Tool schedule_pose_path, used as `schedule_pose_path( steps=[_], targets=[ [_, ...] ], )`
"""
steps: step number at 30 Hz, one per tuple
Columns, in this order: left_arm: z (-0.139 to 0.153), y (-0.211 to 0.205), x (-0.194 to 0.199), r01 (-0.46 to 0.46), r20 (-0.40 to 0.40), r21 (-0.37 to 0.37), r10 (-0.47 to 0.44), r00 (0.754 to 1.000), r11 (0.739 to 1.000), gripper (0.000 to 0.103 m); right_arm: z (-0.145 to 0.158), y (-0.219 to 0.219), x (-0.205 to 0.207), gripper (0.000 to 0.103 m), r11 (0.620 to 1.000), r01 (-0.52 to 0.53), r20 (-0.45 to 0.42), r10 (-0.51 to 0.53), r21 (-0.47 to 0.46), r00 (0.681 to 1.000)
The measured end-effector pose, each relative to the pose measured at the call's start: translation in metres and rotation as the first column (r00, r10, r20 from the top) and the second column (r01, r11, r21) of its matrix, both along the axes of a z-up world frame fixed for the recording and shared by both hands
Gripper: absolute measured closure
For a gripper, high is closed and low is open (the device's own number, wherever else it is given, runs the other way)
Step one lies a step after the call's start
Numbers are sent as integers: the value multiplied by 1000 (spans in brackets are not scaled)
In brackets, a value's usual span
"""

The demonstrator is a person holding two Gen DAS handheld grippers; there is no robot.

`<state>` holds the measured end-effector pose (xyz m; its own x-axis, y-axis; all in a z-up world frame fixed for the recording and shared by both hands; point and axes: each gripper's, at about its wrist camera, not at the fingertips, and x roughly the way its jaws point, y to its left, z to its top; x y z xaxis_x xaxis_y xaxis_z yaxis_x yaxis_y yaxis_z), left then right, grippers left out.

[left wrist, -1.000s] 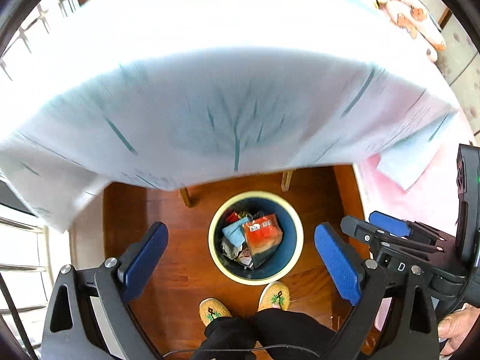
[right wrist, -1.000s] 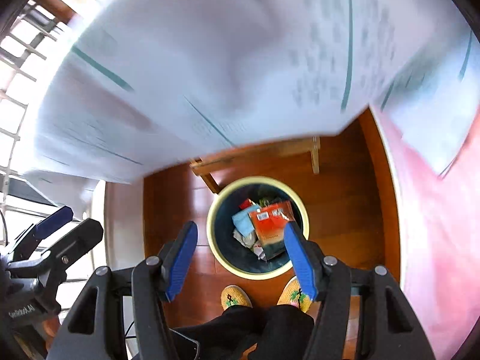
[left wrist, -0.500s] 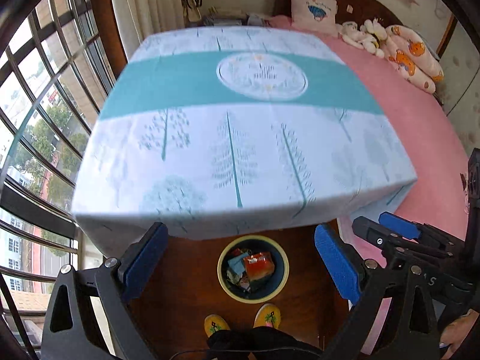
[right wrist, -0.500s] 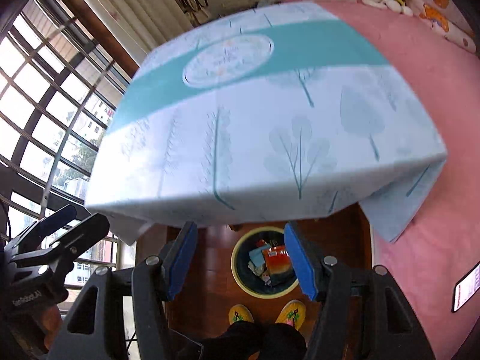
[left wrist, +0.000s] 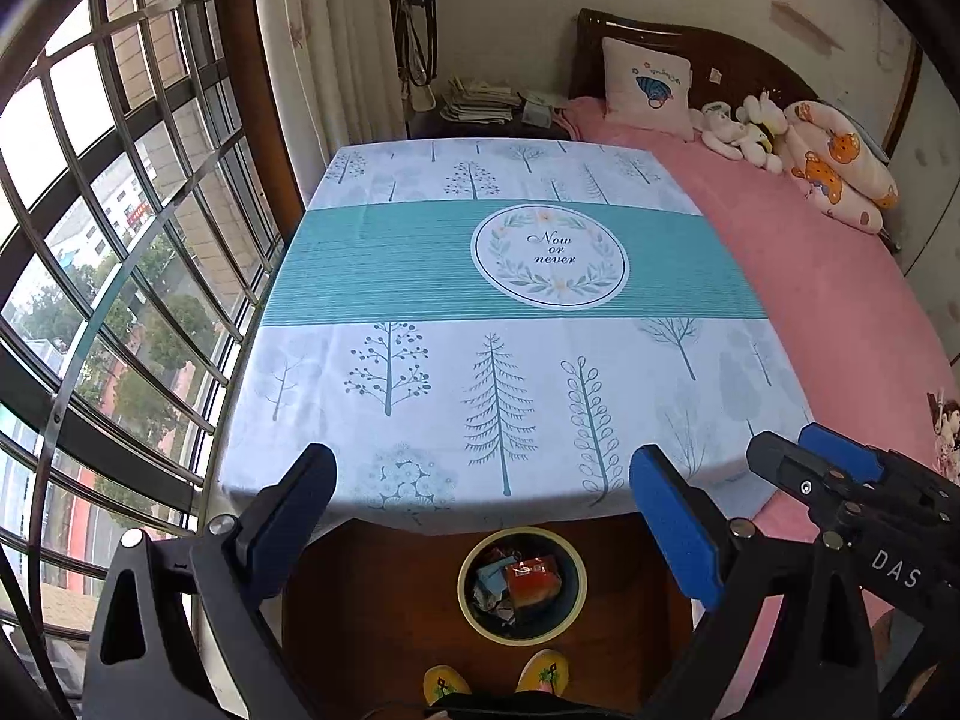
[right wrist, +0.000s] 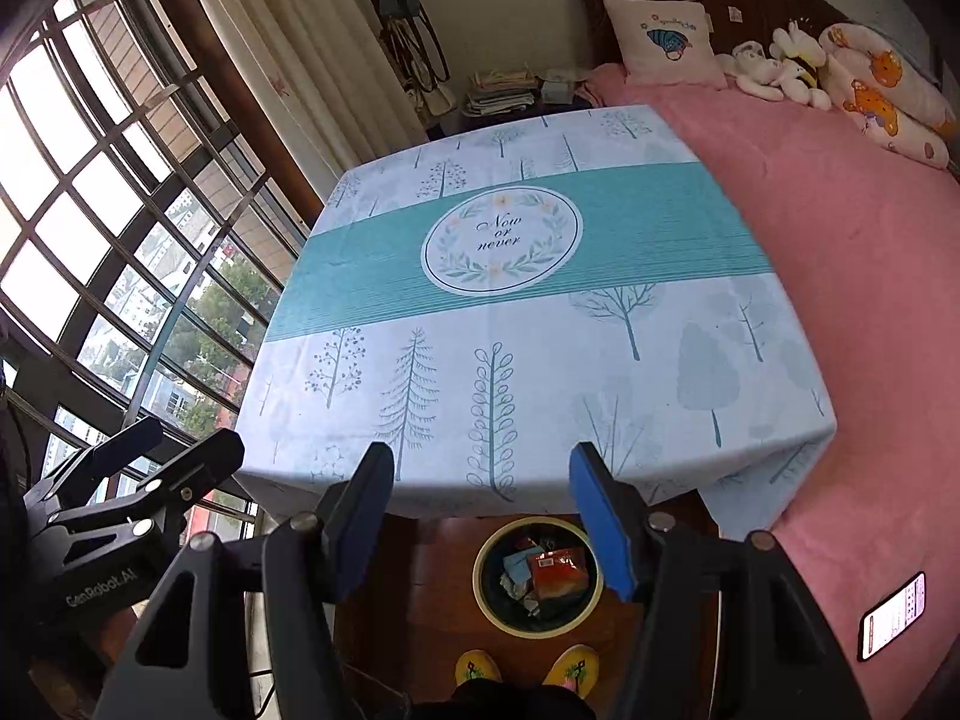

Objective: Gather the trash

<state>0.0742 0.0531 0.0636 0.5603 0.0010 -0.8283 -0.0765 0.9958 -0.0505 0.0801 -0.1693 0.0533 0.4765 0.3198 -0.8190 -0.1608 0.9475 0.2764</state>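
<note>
I take the round, yellow-rimmed, dark blue waste bin on the brown wooden floor as my landmark. It sits just in front of the person's yellow slippers, partly under the near edge of the table with the white-and-teal tree-print cloth. The trash, a red-orange carton among crumpled blue and grey wrappers, lies inside the bin.

My left gripper hangs well above the bin with its blue pads spread wide and nothing between them. My right gripper is likewise parted, a little narrower, and empty. In each view the bin shows low between the fingers, far below.

The tabletop looks bare, so I judge the collecting nearly or fully done. The risks I see: if I reach back down, a finger could catch the overhanging cloth edge above the bin and drag it; a careless drop from up here could miss the rim. The dark phone with a lit screen on the pink bedspread, right of the bin, must not be mistaken for trash.
</note>
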Motion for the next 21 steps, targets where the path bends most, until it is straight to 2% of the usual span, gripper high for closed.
schedule_pose_path(
  steps=[7, 21],
  targets=[
    [4, 2, -9, -14, 6, 3, 14, 1000, 1000, 6, 16, 12, -9, 42, 999, -25, 55, 28, -45, 998],
    [8, -2, -15, -25, 20, 20, 24, 999, 999, 6, 26, 11, -12, 42, 997, -7, 101, 15, -78, 995]
  ],
)
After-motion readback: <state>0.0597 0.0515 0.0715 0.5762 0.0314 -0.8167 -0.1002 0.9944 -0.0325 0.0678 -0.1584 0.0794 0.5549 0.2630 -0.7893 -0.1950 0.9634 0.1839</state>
